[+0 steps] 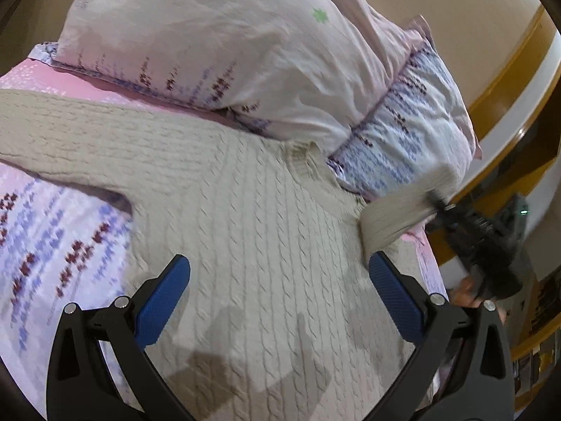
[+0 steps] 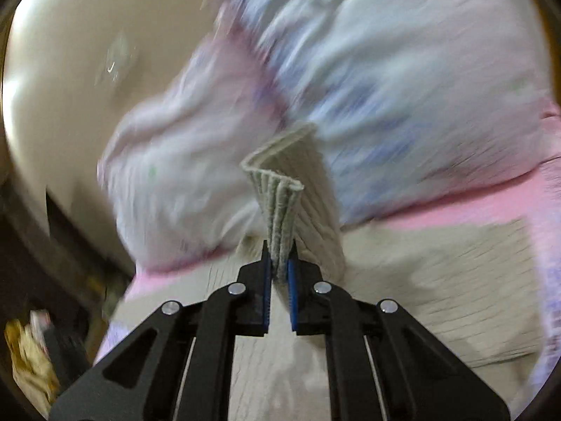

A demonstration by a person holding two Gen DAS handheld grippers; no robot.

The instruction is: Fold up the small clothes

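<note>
Below our left tongs (image 1: pixel 279 273), seen from the left wrist, lies the sweater (image 1: pixel 252 217), a beige cable-knit spread flat on the bed (image 1: pixel 52 217); the blue pads (image 1: pixel 164 301) stand wide apart and hold nothing, hovering over the body of the garment. Its long axis runs away from us toward the collar (image 1: pixel 308 161), which sits against the pillows (image 1: pixel 217 45), and one sleeve (image 1: pixel 77 129) stretches off to the left across the pink sheet. At the right edge we see the other sleeve (image 1: pixel 396 210) lifted off the bed by our right tongs (image 1: pixel 438 203), so that side is the one in play and the right hand is plainly nearer to it. From the right wrist, the right tongs (image 2: pixel 279 263) are clamped together on that sleeve's ribbed cuff (image 2: pixel 277 193), which stands up folded between the pads, while the sweater's body (image 2: pixel 438 280) lies ahead and to the right. We judge the coming move to be carrying the cuff across onto the body. The picture is blurred, yet the pillows (image 2: pixel 385 70) crowd the far end, a pale wall (image 2: pixel 70 70) rises at the left, and dim clutter (image 2: pixel 28 358) shows beyond the bed's edge.
</note>
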